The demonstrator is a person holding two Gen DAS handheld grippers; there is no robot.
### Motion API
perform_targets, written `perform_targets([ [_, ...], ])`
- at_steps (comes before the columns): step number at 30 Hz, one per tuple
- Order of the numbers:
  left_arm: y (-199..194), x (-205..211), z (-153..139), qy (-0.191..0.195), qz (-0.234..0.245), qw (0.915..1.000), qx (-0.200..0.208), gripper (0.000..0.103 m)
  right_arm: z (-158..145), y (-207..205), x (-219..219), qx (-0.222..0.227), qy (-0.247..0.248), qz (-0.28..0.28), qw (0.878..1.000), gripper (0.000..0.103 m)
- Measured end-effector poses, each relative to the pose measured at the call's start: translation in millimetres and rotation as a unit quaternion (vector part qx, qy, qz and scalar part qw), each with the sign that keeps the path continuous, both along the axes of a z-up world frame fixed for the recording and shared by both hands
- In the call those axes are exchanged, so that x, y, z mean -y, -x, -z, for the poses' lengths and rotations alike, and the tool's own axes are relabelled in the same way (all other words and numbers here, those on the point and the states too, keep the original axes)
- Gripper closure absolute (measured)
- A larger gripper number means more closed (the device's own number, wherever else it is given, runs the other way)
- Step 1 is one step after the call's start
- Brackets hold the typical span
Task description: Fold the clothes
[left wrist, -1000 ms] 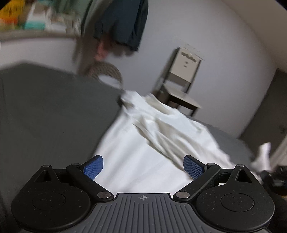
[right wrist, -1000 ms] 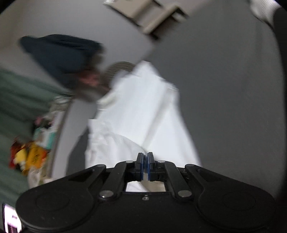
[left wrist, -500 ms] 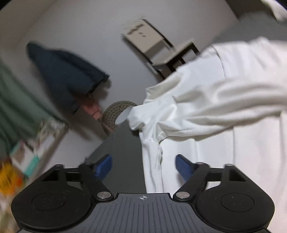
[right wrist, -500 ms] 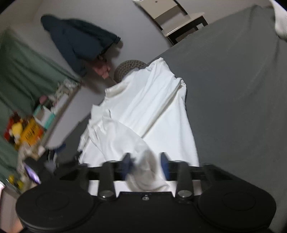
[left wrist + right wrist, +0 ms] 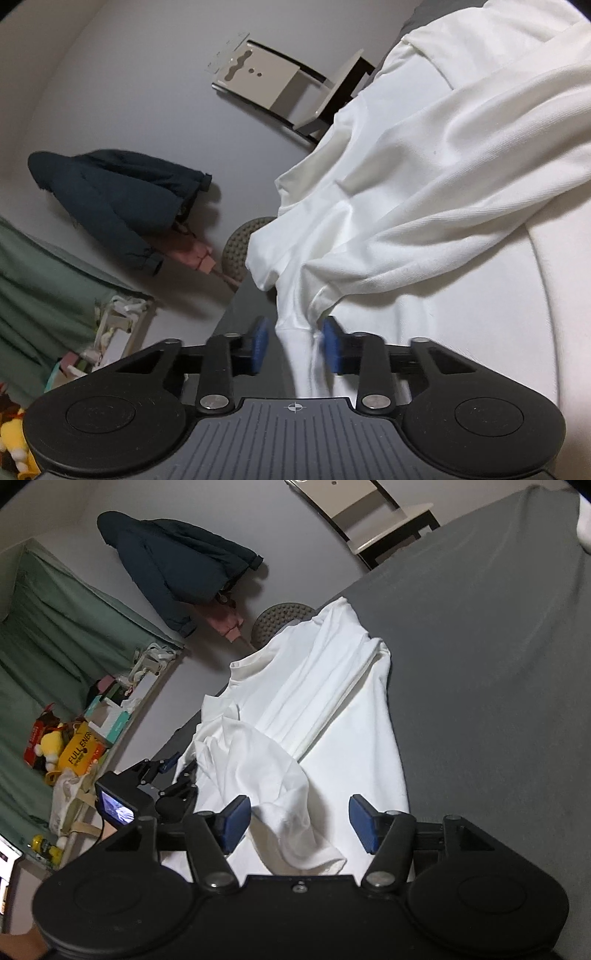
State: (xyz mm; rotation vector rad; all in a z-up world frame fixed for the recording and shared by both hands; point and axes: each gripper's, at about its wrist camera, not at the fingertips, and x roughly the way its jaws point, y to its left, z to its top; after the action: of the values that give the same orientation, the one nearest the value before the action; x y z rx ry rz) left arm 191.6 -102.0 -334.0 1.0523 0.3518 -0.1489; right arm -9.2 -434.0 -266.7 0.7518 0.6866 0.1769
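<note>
While the white shirt (image 5: 325,709) is lying on the grey bed (image 5: 498,664) | side edge is being straddled, unpinched, by the left gripper (image 5: 293,345) | right gripper (image 5: 299,821) is being held released | only one layer risks being grabbed, folded sleeve (image 5: 284,805) being dragged loose

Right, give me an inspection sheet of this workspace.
Surface: grey bed cover, mostly bare.
Job's things: white shirt spread out, one sleeve folded across the body.
Clutter: small white item at the far corner.
Grippers: left tongs partly closed around the shirt's edge, pads not clearly pinching; right tongs open over the sleeve cuff.
Cables: nothing seen.
Surroundings: dark jacket on the wall, chair, green curtain, cluttered shelf.
</note>
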Motion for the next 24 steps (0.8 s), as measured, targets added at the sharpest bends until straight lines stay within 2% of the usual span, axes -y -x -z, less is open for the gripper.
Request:
perform_targets([
  [2, -3.7, -5.2, -1.6, 0.016, -0.011, 0.9998, 0.001, 0.09, 2.7, -2.4, -1.5, -0.006, 0.007, 0.001, 1.0, 0.046],
  [4, -3.6, -13.4, -6.9, 0.04, -0.022, 0.9989, 0.005, 0.093, 6.5, -5.0, -2.4, -0.011, 0.015, 0.001, 1.0, 0.059],
  [6, -6.8, -28.1, -17.1, 0.092, -0.044, 0.9948, 0.004, 0.094, 6.5, -4.7, -0.8, -0.006, 0.007, 0.003, 1.0, 0.093],
  [7, -9.1, -38.5, -23.2, 0.128, -0.059, 0.9901, -0.003, 0.094, 6.3, -4.5, 0.1, -0.003, 0.001, 0.004, 1.0, 0.093],
  [8, -13.2, -51.2, -28.3, 0.171, -0.077, 0.9822, -0.016, 0.094, 6.1, -4.2, 1.1, 0.0, -0.004, 0.005, 1.0, 0.094],
  [9, -18.4, -65.7, -31.8, 0.219, -0.096, 0.9705, -0.031, 0.094, 5.9, -3.9, 2.0, 0.004, -0.009, 0.006, 1.0, 0.094],
  [11, -25.9, -95.8, -32.5, 0.304, -0.13, 0.9418, -0.06, 0.093, 4.5, -2.3, 3.5, 0.012, -0.019, 0.01, 1.0, 0.094],
  [12, -29.6, -111.5, -31.0, 0.345, -0.147, 0.9238, -0.078, 0.093, 3.1, -0.7, 3.9, 0.018, -0.024, 0.013, 0.999, 0.094],
  [14, -34.4, -134.0, -23.3, 0.392, -0.173, 0.897, -0.108, 0.093, 3.7, 1.0, 4.5, 0.015, -0.021, 0.023, 0.999, 0.094],
  [15, -34.3, -141.9, -20.1, 0.413, -0.176, 0.8861, -0.115, 0.093, 6.4, 0.7, 4.6, 0.003, -0.011, 0.029, 1.0, 0.094],
  [16, -34.3, -146.4, -18.0, 0.426, -0.178, 0.8792, -0.118, 0.093, 9.8, 1.1, 5.0, -0.01, -0.006, 0.034, 0.999, 0.094],
  [18, -31.8, -149.8, -17.2, 0.432, -0.178, 0.8759, -0.12, 0.093, 16.7, 1.9, 5.9, -0.037, 0.003, 0.043, 0.998, 0.098],
  [22, -25.9, -147.6, -14.5, 0.424, -0.175, 0.8811, -0.116, 0.093, 21.7, 8.0, 11.3, -0.055, -0.004, 0.065, 0.996, 0.098],
  [24, -29.2, -146.9, -10.8, 0.424, -0.175, 0.8808, -0.117, 0.093, 21.1, 10.1, 14.4, -0.051, -0.012, 0.072, 0.996, 0.09],
])
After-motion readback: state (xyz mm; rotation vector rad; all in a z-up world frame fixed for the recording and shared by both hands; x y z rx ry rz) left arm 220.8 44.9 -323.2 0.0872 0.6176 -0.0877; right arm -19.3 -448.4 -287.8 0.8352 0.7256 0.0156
